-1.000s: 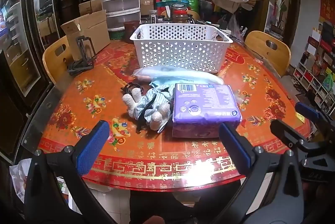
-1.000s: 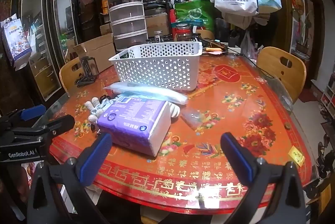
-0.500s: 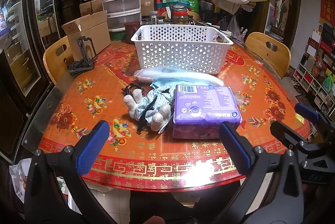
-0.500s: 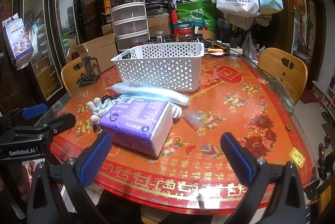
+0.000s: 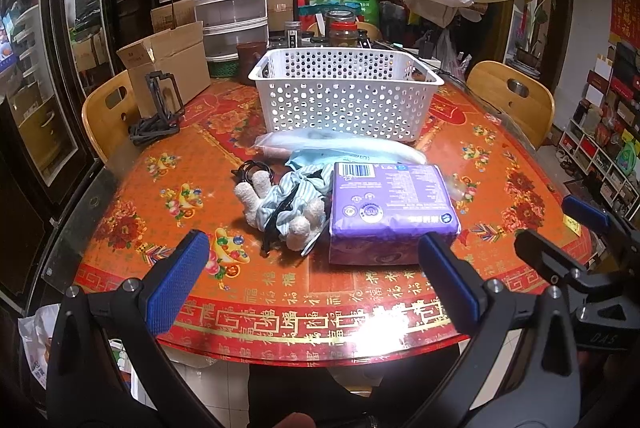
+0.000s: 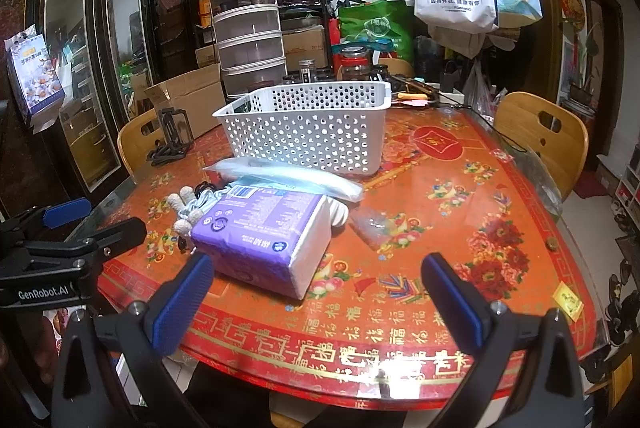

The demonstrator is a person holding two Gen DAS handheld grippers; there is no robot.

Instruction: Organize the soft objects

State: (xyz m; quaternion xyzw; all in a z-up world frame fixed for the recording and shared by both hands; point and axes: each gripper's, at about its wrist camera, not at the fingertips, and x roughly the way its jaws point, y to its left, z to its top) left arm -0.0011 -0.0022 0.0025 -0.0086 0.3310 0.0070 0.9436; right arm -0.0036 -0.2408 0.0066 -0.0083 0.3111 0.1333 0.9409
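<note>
Both grippers have eased a little closer to the table since a second ago, so the pile of soft things sits slightly larger in my views; nothing on the table itself has shifted.

I see the round table with its red and gold patterned cover under glass, filling most of both views. Toward its far side stands the white perforated basket, upright and, as far as I can tell from here, with nothing in it. Just in front of the basket lies a long clear plastic bag holding something pale blue. Nearer me, the purple tissue pack lies flat, its long side touching the stuffed toy in striped blue cloth, which lies on its back just left of the pack. A small coil of black cord rests beside the toy's upper limbs.

My left gripper hangs over the near table edge with its blue pads wide apart, holding nothing, lined up with the toy and the pack. My right gripper is likewise spread wide and empty, with the tissue pack just ahead of its left pad.
</note>
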